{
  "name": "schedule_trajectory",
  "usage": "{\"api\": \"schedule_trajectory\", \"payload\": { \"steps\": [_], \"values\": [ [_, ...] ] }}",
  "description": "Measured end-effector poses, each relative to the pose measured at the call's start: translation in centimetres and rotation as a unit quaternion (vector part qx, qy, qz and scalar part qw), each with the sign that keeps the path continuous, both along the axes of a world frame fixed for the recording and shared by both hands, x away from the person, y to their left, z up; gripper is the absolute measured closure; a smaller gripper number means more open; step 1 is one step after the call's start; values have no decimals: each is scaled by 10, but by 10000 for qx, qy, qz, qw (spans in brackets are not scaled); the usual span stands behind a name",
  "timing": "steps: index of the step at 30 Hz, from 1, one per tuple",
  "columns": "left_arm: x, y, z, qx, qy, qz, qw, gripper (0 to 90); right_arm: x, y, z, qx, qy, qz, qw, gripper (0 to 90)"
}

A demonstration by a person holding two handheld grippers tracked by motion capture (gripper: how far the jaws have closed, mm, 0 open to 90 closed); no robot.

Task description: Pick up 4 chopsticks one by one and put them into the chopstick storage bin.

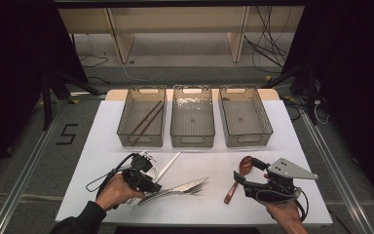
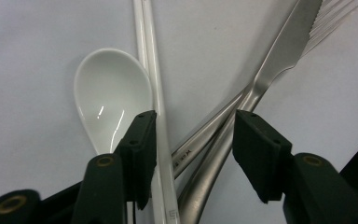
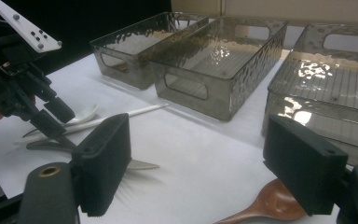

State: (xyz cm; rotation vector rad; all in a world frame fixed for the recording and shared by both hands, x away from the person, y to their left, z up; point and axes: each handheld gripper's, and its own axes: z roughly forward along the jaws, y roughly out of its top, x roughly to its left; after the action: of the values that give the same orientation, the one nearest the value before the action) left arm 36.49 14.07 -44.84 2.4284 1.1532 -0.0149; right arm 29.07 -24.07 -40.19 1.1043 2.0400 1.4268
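Left hand-held gripper (image 2: 191, 140) | half-closed astride knife (image 2: 279, 51) handle, near worktop's (image 1: 214, 204) front-left corner, grip unconfirmed | right hand-held gripper (image 3: 214, 163) | released over wooden spoon (image 3: 265, 207), front-right

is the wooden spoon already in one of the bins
No, the wooden spoon lies on the white table in front of the right gripper.

Three clear bins (image 1: 192, 122) stood in a row on the table. The left bin held two brown chopsticks (image 1: 146, 119). On the white mat lay two white chopsticks (image 2: 154, 84), one white spoon (image 2: 110, 95), one wooden spoon (image 1: 239, 176), one knife (image 2: 279, 56) and at least one fork (image 1: 197, 187).
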Motion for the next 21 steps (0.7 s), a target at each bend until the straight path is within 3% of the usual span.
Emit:
{"api": "schedule_trajectory", "payload": {
  "steps": [21],
  "values": [
    [3, -4, -12, 170, 231, -30, 9996, 599, 0, 0, 0, -4, 7, 9, 10000, 241]
  ]
}}
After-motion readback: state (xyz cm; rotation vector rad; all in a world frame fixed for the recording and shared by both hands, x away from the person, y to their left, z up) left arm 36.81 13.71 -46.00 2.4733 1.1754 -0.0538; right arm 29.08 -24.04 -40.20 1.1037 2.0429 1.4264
